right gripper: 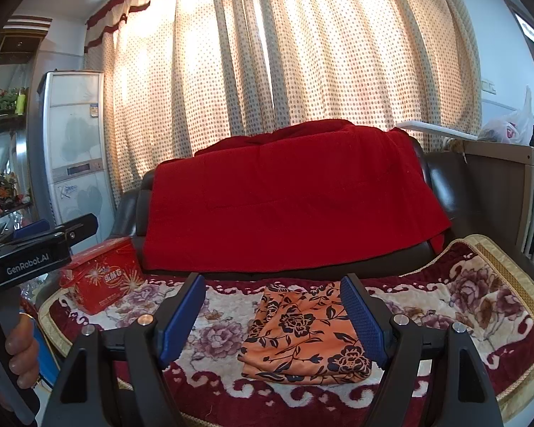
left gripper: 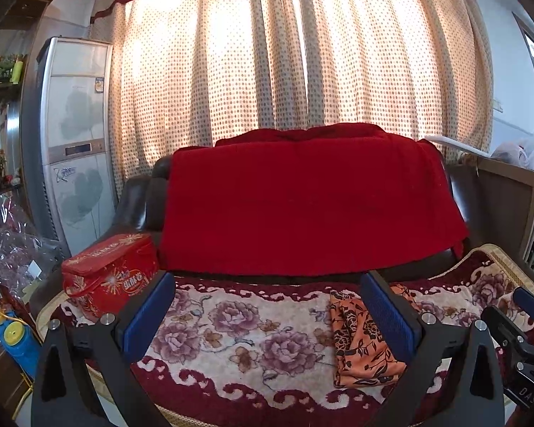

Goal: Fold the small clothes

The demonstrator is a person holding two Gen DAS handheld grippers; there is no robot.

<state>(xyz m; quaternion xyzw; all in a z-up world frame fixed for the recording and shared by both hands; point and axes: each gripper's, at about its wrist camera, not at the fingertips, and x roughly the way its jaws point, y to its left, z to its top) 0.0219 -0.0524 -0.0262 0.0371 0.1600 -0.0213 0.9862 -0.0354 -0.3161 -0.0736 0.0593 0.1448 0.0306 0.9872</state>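
Note:
A folded orange cloth with a black flower print (right gripper: 304, 338) lies flat on the floral seat cover (right gripper: 217, 334) of a sofa. My right gripper (right gripper: 272, 320) hovers open in front of it, the cloth showing between its blue pads (right gripper: 363, 320) without contact. In the left wrist view the same orange cloth (left gripper: 359, 341) lies partly behind the right-hand pad of my left gripper (left gripper: 267, 313), which is open with nothing between its fingers. The left gripper also shows at the left edge of the right wrist view, held by a hand (right gripper: 21, 348).
A red blanket (right gripper: 288, 199) hangs over the dark sofa back. A red printed box (right gripper: 101, 277) stands at the seat's left end. Dotted curtains (right gripper: 267, 71) fill the background, with a tall white air conditioner (right gripper: 76, 149) to the left and a wooden cabinet (right gripper: 498, 192) to the right.

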